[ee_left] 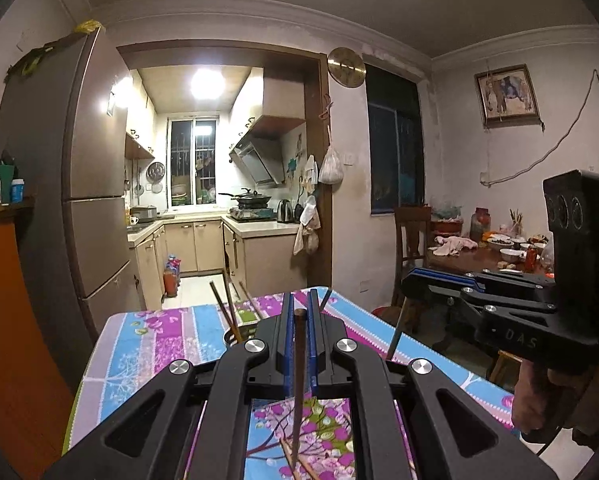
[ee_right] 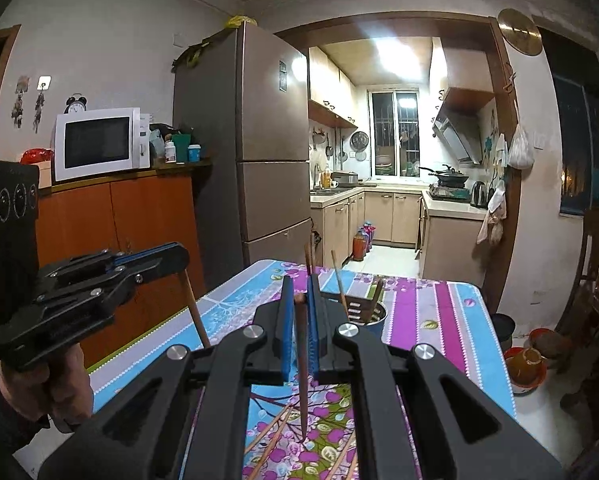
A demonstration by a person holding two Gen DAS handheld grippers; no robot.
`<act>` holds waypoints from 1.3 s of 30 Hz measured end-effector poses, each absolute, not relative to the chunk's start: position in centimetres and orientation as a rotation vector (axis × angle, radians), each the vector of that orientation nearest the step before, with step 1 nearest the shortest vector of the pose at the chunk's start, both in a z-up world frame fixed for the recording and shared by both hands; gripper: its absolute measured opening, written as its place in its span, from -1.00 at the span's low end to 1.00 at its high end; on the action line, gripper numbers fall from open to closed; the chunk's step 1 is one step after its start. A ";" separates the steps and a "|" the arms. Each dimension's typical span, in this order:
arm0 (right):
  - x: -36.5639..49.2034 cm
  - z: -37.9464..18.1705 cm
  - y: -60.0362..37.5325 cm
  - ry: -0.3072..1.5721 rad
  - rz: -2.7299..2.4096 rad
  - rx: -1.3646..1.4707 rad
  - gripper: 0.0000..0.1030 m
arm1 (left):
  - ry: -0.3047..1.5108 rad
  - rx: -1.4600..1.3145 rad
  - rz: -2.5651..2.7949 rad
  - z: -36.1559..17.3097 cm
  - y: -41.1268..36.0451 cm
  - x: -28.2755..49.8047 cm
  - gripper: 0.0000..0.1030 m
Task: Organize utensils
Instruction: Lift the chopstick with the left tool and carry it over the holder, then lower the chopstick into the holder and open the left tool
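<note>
A round metal holder [ee_right: 373, 316] stands on the floral tablecloth [ee_right: 439, 312] with several thin wooden chopsticks [ee_right: 339, 280] leaning inside. Left gripper [ee_left: 299, 312] is clamped on one dark chopstick [ee_left: 298, 380]; right gripper [ee_right: 299, 292] pinches another [ee_right: 302, 368], seemingly against one pad. More chopsticks [ee_right: 267, 428] lie loose below.
</note>
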State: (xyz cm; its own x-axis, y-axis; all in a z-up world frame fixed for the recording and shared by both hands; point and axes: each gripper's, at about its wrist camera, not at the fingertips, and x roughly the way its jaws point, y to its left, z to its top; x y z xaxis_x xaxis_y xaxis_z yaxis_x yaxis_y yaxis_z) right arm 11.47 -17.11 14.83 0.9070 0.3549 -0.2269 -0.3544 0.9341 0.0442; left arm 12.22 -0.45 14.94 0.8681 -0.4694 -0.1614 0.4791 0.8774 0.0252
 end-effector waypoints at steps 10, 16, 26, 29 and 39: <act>14.3 19.1 -18.8 0.210 0.356 -0.008 -0.90 | 0.126 0.037 -0.488 19.5 -1.7 14.7 -0.86; 16.7 22.4 -19.5 0.192 0.356 -0.007 -0.90 | 0.115 0.029 -0.472 21.8 -1.9 16.9 -0.86; 21.0 26.6 -20.0 0.177 0.354 -0.008 -0.90 | 0.094 0.034 -0.438 24.8 -3.0 21.1 -0.86; 22.6 27.3 -20.2 0.174 0.349 -0.010 -0.90 | 0.083 0.022 -0.430 25.8 -3.1 22.4 -0.86; 27.9 26.0 -21.2 0.213 0.352 0.021 -0.90 | 0.096 0.024 -0.418 25.8 -4.0 26.9 -0.86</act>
